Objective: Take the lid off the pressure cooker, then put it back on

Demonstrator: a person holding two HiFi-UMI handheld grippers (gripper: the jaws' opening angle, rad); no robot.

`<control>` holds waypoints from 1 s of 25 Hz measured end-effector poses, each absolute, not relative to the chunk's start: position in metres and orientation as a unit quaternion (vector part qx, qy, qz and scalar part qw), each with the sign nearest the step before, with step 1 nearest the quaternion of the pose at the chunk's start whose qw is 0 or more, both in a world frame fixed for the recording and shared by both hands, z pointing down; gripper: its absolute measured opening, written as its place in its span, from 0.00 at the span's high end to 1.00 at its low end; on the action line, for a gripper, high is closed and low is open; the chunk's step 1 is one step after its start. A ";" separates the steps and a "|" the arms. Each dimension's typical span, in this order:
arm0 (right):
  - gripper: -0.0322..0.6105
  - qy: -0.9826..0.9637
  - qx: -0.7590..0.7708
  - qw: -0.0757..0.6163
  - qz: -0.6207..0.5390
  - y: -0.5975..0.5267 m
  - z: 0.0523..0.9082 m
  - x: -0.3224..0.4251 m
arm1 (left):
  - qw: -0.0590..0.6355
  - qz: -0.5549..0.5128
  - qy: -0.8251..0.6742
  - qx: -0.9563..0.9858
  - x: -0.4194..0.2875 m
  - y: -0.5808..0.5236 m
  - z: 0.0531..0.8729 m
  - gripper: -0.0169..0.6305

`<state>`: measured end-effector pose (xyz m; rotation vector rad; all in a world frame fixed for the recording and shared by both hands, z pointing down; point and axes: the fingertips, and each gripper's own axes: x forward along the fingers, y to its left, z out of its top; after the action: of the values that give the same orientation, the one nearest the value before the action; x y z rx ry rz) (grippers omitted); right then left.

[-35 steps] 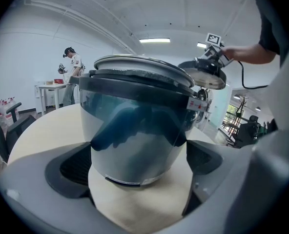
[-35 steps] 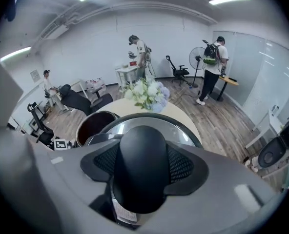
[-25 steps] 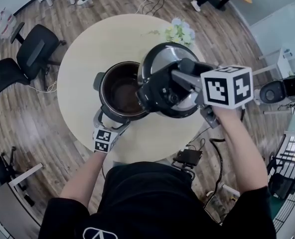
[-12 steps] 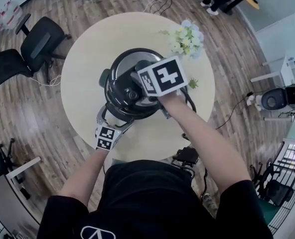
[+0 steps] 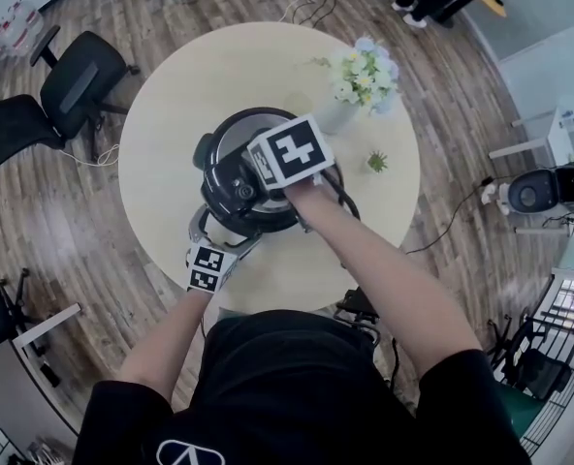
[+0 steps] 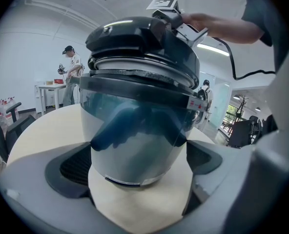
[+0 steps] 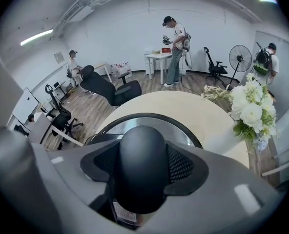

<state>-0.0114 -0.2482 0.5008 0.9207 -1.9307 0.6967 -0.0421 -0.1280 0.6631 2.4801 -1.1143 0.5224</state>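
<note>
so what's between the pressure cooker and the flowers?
Only bare tabletop. The right gripper view shows it between the lid and the flowers. The head view shows the same narrow gap.

We can read no word or number anywhere in this scene. A red-and-white sticker (image 6: 198, 103) on the pressure cooker (image 6: 134, 140) and a white label (image 7: 120, 211) below the lid handle (image 7: 142, 165) carry print too small for us to make out.

Pressure cooker (image 5: 205, 151) mostly beneath lid (image 5: 235, 130)
</note>
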 end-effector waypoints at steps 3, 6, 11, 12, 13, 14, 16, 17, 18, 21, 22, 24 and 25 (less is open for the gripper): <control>0.50 -0.775 0.364 0.450 0.254 -0.242 0.507 -0.015 | 0.185 0.185 -0.394 0.881 -0.042 -0.128 0.663 0.07; 0.50 -0.775 0.362 0.456 0.245 -0.240 0.509 -0.016 | 0.185 0.186 -0.394 0.881 -0.042 -0.128 0.661 0.07; 0.50 -0.774 0.347 0.474 0.237 -0.237 0.511 -0.018 | 0.184 0.183 -0.395 0.881 -0.041 -0.128 0.660 0.07; 0.50 -0.774 0.340 0.484 0.226 -0.235 0.514 -0.019 | 0.184 0.183 -0.396 0.881 -0.042 -0.128 0.660 0.07; 0.50 -0.775 0.334 0.492 0.214 -0.234 0.516 -0.020 | 0.184 0.183 -0.397 0.880 -0.042 -0.128 0.660 0.07; 0.51 -0.778 0.331 0.493 0.203 -0.234 0.517 -0.020 | 0.184 0.184 -0.398 0.880 -0.043 -0.127 0.660 0.07; 0.51 -0.782 0.334 0.490 0.194 -0.236 0.516 -0.019 | 0.182 0.183 -0.398 0.880 -0.042 -0.129 0.660 0.07; 0.51 -0.782 0.334 0.489 0.194 -0.237 0.516 -0.018 | 0.182 0.183 -0.397 0.881 -0.042 -0.130 0.661 0.07; 0.51 -0.781 0.334 0.490 0.196 -0.236 0.517 -0.017 | 0.182 0.183 -0.397 0.881 -0.042 -0.130 0.661 0.07; 0.51 -0.780 0.331 0.493 0.199 -0.233 0.518 -0.014 | 0.184 0.186 -0.396 0.880 -0.043 -0.128 0.661 0.07; 0.51 -0.782 0.329 0.492 0.198 -0.232 0.518 -0.013 | 0.184 0.186 -0.395 0.881 -0.043 -0.128 0.661 0.07; 0.50 -0.792 0.321 0.481 0.198 -0.231 0.517 -0.017 | 0.184 0.186 -0.395 0.881 -0.043 -0.128 0.661 0.07; 0.50 -0.799 0.315 0.473 0.199 -0.231 0.516 -0.020 | 0.183 0.186 -0.395 0.881 -0.043 -0.129 0.660 0.07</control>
<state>-0.0203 -0.2307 0.5158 0.7697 -1.9544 0.4858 -0.0431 -0.1288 0.6602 2.4853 -1.1136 0.5246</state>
